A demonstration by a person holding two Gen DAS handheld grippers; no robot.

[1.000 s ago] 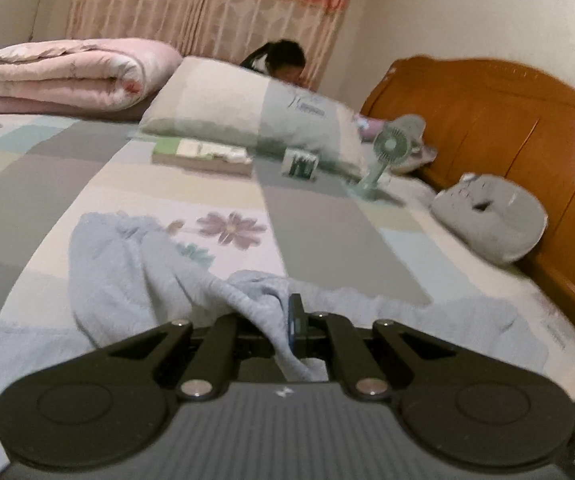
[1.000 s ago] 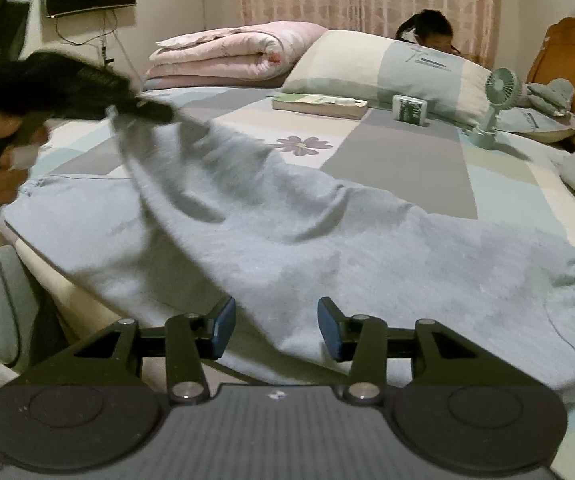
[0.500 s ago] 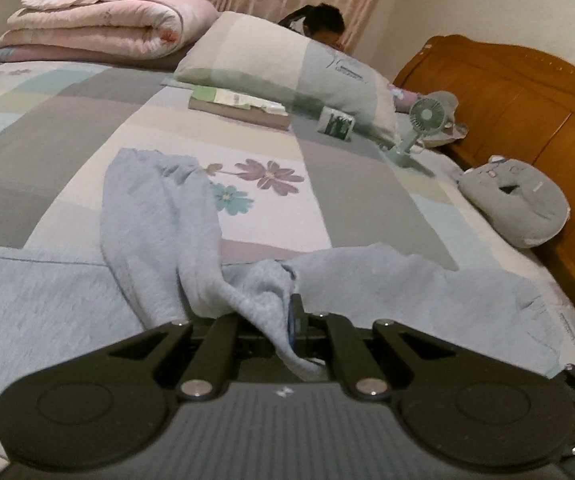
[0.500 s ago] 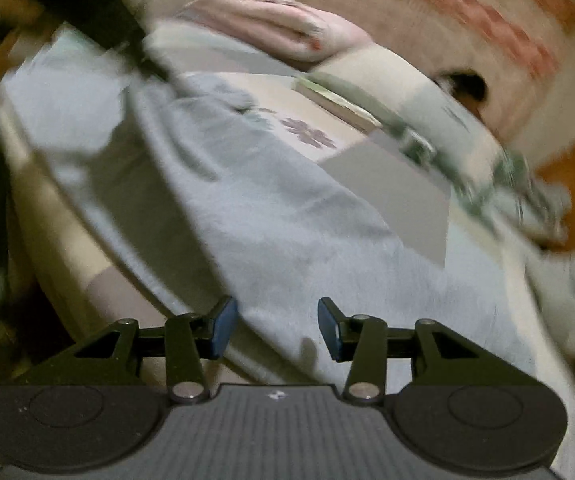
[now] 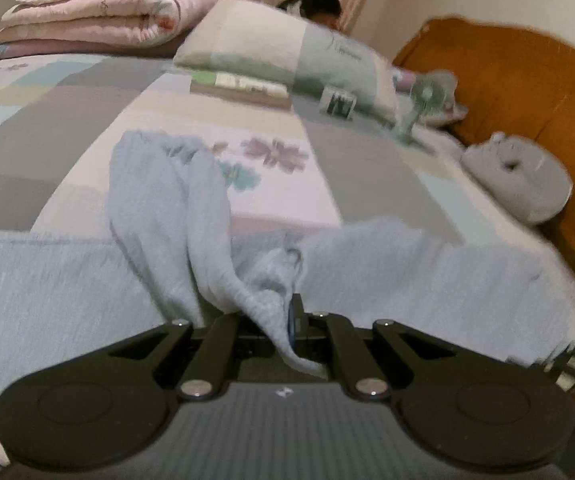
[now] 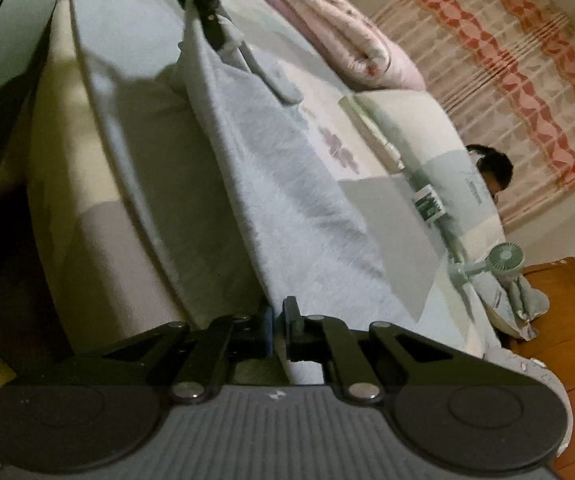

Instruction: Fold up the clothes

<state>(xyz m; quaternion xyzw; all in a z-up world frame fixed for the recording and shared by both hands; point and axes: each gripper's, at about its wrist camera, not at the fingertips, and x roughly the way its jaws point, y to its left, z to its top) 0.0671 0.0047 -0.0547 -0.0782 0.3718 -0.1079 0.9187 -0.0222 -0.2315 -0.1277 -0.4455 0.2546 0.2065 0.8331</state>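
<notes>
1. Pinching a bunched fold of the light blue garment (image 5: 159, 280), left gripper (image 5: 287, 320) at 6 o'clock of the left wrist view; fingers drawn together on the cloth, a tail of fabric hanging down between them.
2. Clamped on the near edge of the same garment, right gripper (image 6: 278, 326) at 6 o'clock of the right wrist view; blue pads almost meeting, only a thin slit between, cloth running up from it toward 11 o'clock.
3. Spread across the near half of the bed (image 5: 67, 120): garment lying flat from 9 to 3 o'clock in the left view, one long part thrown back toward 11 o'clock over the patchwork cover.
4. Lifted at 12 o'clock of the right view: other end of the garment, gripped there by the left gripper (image 6: 207, 12).
5. Past the garment, toward 12 o'clock of the left view: a book (image 5: 243, 84), a small box (image 5: 337, 104) and a green fan (image 5: 423, 100), all just beside a long pillow (image 5: 287, 56).
6. At 3 o'clock: grey cushion (image 5: 523, 180) against the wooden headboard (image 5: 527, 92).
7. Farthest, at 11 o'clock: folded pink quilt (image 5: 95, 16); behind the pillow, a person's dark hair (image 5: 315, 0) before the curtain (image 6: 527, 80).
</notes>
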